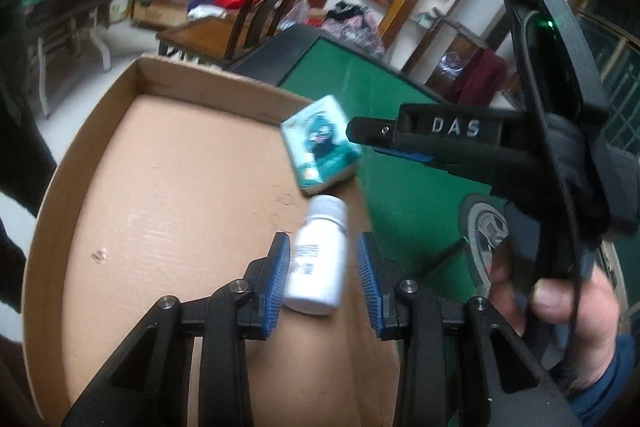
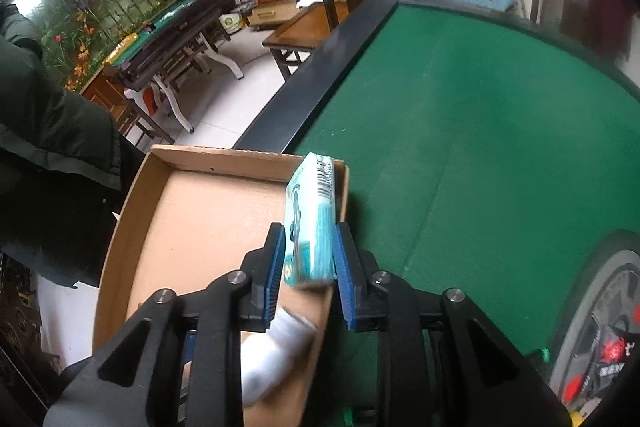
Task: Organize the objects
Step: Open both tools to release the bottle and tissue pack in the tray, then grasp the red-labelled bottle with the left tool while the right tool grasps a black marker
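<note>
- Left gripper (image 1: pixel 323 281): jaws set wide. A white bottle (image 1: pixel 318 255) lies between the blue pads (image 1: pixel 276 283); the left pad is touching or nearly touching it, and a clear gap shows on the right side. No grip.
- White bottle: lying on its side on the floor of the cardboard box (image 1: pixel 160 163), near the box's right wall, cap pointing away from the left wrist camera. In the right wrist view it appears only as a blurred white shape (image 2: pixel 276 355) under the gripper linkage.
- Right gripper (image 2: pixel 309 265): jaws narrowed onto a teal tissue pack (image 2: pixel 310 227), one pad against each broad face. The pack is held on edge, barcode end pointing away from the camera.
- Teal tissue pack (image 1: pixel 322 145): raised over the far right part of the box, close to its right wall, just beyond the bottle.
- Cardboard box: open-topped, shallow, resting at the left edge of the green felt table (image 2: pixel 460 131).
- A printed round object (image 2: pixel 600 327) lies on the felt, right of the box.
</note>
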